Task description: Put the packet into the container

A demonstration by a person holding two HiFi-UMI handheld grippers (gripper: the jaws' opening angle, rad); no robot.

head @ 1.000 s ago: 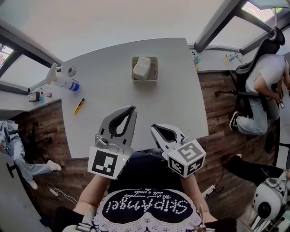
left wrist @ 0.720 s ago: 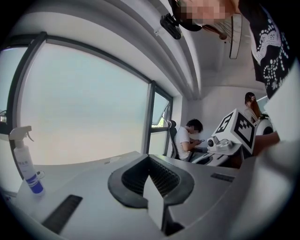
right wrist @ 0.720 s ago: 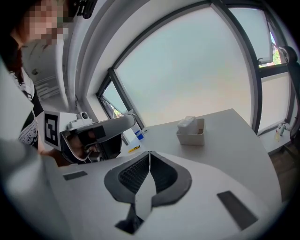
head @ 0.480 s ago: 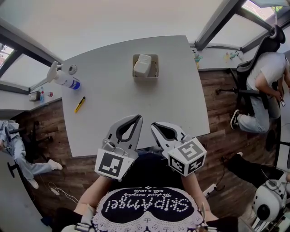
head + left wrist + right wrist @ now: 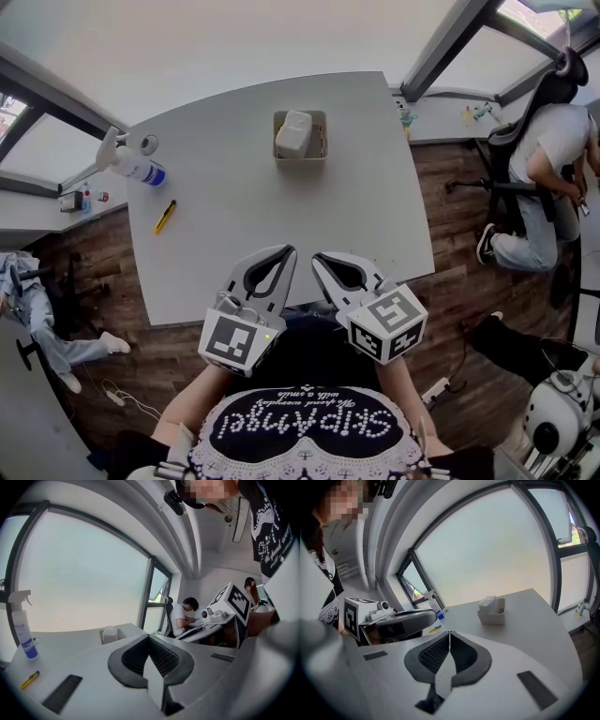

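Head view: you hold the left gripper [image 5: 284, 253] and right gripper [image 5: 319, 260] side by side over the near edge of the table [image 5: 234, 216], both pinched together and empty. The packet [image 5: 293, 134] sits in the container [image 5: 300, 164] at the far side, well apart from both. The marker cubes hide your hands.

Left gripper view: your jaws meet with nothing between them. The jaw's hump cuts off the container's base, and a spray bottle [image 5: 21, 625] stands at the left.

Right gripper view: your jaws press together on nothing. The packet pokes above the container's rim, its print too small to read.
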